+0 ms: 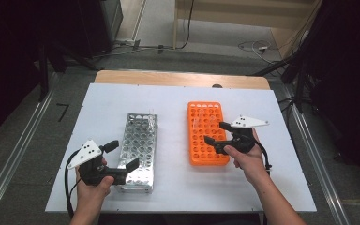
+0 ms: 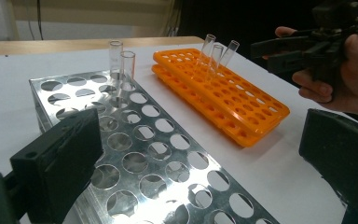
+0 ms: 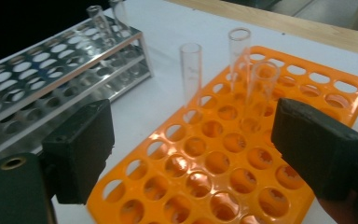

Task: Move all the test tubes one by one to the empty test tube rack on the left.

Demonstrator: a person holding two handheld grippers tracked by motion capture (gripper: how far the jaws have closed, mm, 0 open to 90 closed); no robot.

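Both tongs wide open, nothing gripped. Right tongs [image 1: 218, 133] hover over the orange rack [image 1: 208, 133], jaws framing three glass tubes [image 3: 240, 60] just ahead, apparently lining up a pick. Left tongs [image 1: 122, 157] wait over the steel rack [image 1: 139, 150], two tubes [image 2: 121, 70] beyond.

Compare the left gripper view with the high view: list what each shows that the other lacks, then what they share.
Left gripper view alone: the two clear glass test tubes in the shiny metal rack stand out plainly.

High view alone: the grey floor with cables, the wooden table edge, and the left claw, open.

Both: the metal rack, the orange plastic rack, the white tabletop, and the open right claw.
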